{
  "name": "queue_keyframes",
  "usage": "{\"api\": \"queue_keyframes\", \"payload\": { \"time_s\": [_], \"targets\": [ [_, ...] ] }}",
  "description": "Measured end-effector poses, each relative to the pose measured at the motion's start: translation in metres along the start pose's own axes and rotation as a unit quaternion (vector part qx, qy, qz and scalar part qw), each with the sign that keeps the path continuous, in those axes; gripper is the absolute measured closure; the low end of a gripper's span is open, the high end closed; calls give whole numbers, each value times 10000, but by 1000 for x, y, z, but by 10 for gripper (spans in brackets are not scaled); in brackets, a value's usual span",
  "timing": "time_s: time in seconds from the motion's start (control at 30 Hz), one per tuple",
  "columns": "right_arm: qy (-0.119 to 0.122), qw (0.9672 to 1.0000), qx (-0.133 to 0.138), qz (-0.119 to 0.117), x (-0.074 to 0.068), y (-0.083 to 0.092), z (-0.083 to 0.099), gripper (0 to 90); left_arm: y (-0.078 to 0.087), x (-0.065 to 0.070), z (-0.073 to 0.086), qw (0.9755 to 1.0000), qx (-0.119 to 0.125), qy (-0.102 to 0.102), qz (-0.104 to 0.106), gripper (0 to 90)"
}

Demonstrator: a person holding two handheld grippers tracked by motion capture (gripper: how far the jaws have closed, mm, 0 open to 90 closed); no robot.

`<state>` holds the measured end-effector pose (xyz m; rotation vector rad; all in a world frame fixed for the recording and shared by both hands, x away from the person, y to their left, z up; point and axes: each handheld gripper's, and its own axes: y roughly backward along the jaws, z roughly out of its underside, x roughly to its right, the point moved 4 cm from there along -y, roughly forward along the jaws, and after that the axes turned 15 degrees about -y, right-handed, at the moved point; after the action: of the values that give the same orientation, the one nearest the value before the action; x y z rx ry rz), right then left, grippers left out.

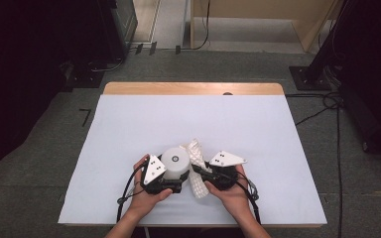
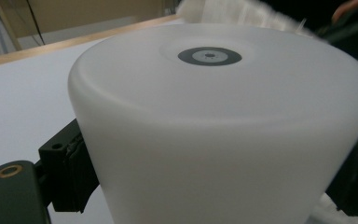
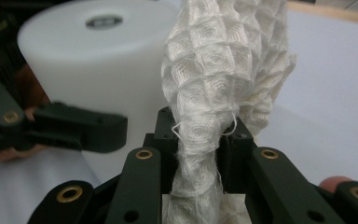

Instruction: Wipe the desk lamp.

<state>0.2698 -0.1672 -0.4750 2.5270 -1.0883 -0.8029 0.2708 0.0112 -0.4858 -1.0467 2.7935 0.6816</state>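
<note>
Black grippers (image 1: 178,178), brass rivets (grey triangular plates).

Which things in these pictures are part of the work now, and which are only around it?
In the work:
- white container, clamped by the left gripper
- white waffle cloth, pinched in the right gripper

Only around:
- white table cover, just the surface underneath
- wooden table edge
- cables on the floor

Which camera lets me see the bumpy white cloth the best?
The right gripper view: the bumpy white cloth is close and sharp, its waffle weave plain, pinched between the right gripper jaws. The high view shows it small, beside the white cup. The left gripper view catches just a blurred strip behind the cup.
</note>
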Motion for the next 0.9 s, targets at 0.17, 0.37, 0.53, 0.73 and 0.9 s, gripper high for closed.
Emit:
{"api": "queue_keyframes", "payload": {
  "time_s": [0.17,0.37,0.53,0.73,0.9],
  "targets": [
    [94,9996,198,191,4,8,-6,725,1,-1,2,10000,-42,-36,-68,85],
    [113,9989,109,435,13,4,-1,725,1,5,3,9995,-132,81,-259,42],
    [26,9983,98,574,21,4,2,723,1,11,0,9953,-461,298,-800,32],
    [-86,9976,69,690,26,4,3,723,-2,16,-1,9943,-537,124,-910,83],
    [31,9982,-119,584,17,-5,8,723,7,5,-6,9981,-154,306,-515,84]
  ]
}}
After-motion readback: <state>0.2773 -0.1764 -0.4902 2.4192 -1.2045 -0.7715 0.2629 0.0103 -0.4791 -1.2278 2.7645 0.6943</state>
